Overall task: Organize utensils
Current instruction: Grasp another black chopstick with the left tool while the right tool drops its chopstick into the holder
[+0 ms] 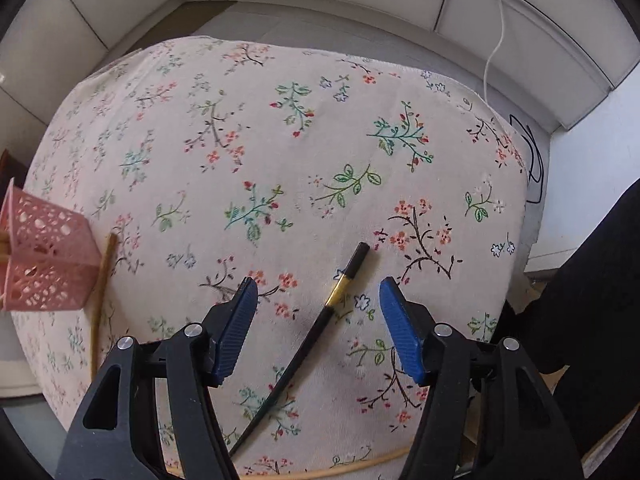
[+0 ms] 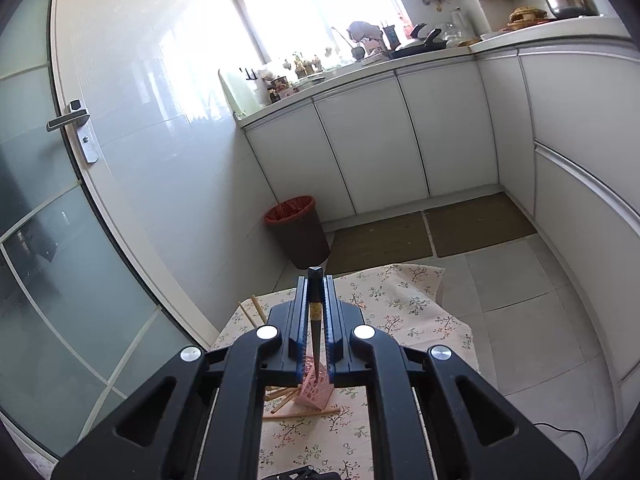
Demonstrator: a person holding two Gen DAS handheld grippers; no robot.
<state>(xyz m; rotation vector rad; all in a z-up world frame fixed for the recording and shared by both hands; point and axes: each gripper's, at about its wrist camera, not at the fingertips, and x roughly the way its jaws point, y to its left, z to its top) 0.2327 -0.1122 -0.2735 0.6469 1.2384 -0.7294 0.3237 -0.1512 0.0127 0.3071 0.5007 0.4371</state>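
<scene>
My left gripper [image 1: 318,286] is open and points down at the floral tablecloth [image 1: 280,140]. A black chopstick with a gold band [image 1: 320,320] lies on the cloth between its blue fingers, which do not touch it. A pink lattice holder [image 1: 44,252] with wooden sticks in it sits at the left edge, a wooden chopstick [image 1: 102,300] beside it. Another wooden chopstick [image 1: 360,464] lies near the bottom. My right gripper [image 2: 315,280] is shut on a black chopstick [image 2: 315,312], held pointing down above the pink holder [image 2: 314,392]. Wooden chopsticks [image 2: 304,414] lie around that holder.
A person's dark-clothed leg [image 1: 592,300] stands at the table's right edge. White cabinets [image 2: 400,132] line the kitchen, with a dark bin [image 2: 298,232] and floor mats [image 2: 432,232] beyond the table. A glass door [image 2: 60,200] is on the left. A white cable [image 1: 494,40] hangs down.
</scene>
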